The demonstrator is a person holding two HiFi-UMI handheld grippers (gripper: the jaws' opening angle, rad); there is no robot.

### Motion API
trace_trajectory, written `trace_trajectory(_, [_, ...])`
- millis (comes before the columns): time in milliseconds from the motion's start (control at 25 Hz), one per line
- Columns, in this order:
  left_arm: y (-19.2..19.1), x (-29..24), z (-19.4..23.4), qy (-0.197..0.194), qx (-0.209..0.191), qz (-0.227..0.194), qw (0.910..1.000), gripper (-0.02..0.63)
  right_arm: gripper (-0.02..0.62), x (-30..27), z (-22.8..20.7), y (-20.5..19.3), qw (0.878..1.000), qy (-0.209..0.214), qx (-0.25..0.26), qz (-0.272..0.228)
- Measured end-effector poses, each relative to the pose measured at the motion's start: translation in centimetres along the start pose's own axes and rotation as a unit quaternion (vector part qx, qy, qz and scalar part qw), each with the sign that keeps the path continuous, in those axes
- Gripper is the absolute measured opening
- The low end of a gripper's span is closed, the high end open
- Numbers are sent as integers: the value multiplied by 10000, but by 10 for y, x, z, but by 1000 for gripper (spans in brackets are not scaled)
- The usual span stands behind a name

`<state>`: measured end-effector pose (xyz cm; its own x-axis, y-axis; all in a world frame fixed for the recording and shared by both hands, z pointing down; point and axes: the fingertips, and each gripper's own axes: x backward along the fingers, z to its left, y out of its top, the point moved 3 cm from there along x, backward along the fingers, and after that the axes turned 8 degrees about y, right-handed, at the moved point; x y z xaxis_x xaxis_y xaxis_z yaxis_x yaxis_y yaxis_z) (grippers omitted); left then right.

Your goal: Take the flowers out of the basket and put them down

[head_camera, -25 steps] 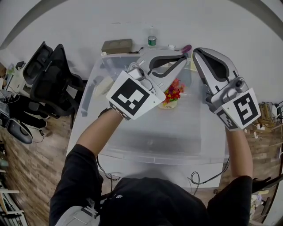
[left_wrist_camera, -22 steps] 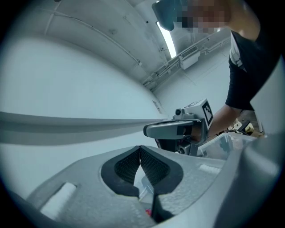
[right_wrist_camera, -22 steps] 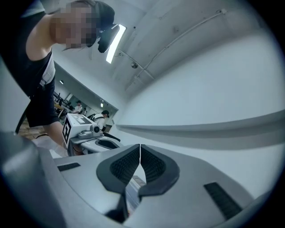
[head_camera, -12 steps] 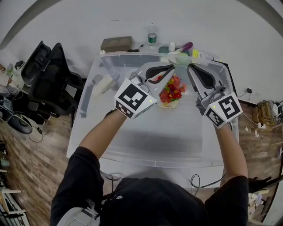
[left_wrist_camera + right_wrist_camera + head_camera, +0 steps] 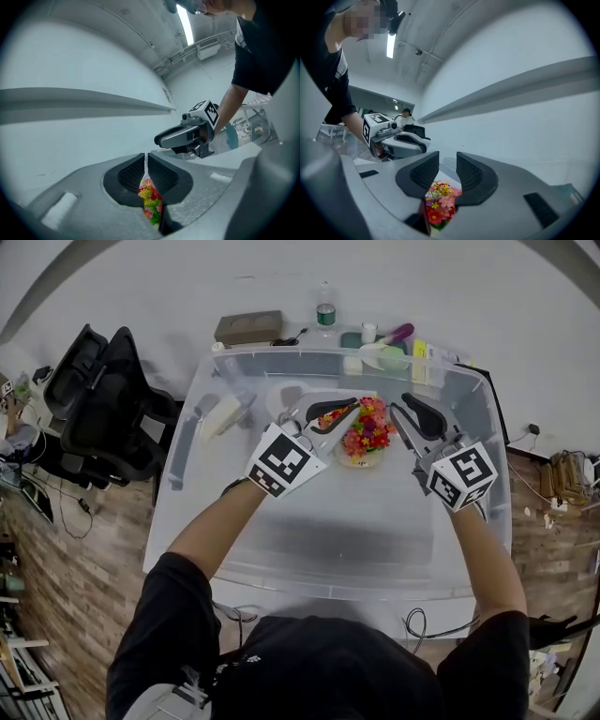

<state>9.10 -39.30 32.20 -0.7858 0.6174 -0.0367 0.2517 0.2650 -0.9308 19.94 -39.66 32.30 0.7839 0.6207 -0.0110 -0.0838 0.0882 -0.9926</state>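
Clear plastic tub, both your grippers within its walls. Your left gripper: jaws pressed together, nothing held. Your right gripper: jaws have just been opening and now stand a narrow gap apart, nothing between them. Flowers sit in their small basket on the tub floor, between the two gripper tips.

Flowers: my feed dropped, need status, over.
Left claw shut, empty. Right claw just opening, grips nothing. Flowers in basket inside clear bin, between both claws. Nothing in the way.
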Motion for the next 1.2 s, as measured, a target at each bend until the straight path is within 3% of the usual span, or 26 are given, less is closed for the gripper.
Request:
trace_trajectory(160, [-16, 0, 2, -23, 127, 137, 9998, 12, 132, 0, -4, -15, 9998, -11, -97, 173])
trace_trajectory(320, [-31, 1, -4, -227, 256, 236, 9991, 89, 154, 1, -2, -30, 9992, 53, -158, 366])
trace_trajectory(520, [-59, 1, -20, -532, -106, 682, 9962, 116, 200, -2, 3, -56, 9962, 289, -245, 781])
trace_trajectory(720, [-79, -2, -37, -818, -41, 972, 9919, 153, 230, 0, 6, -78, 9922, 381, -331, 1136])
trace_trajectory(1040, [-103, -3, -31, -506, 655, 1245, 9888, 194, 267, 4, 6, -103, 9876, 389, -462, 1448])
trace_trajectory(1200, [-112, -4, -33, -465, 684, 1387, 9869, 206, 281, 6, 6, -113, 9847, 377, -539, 1614])
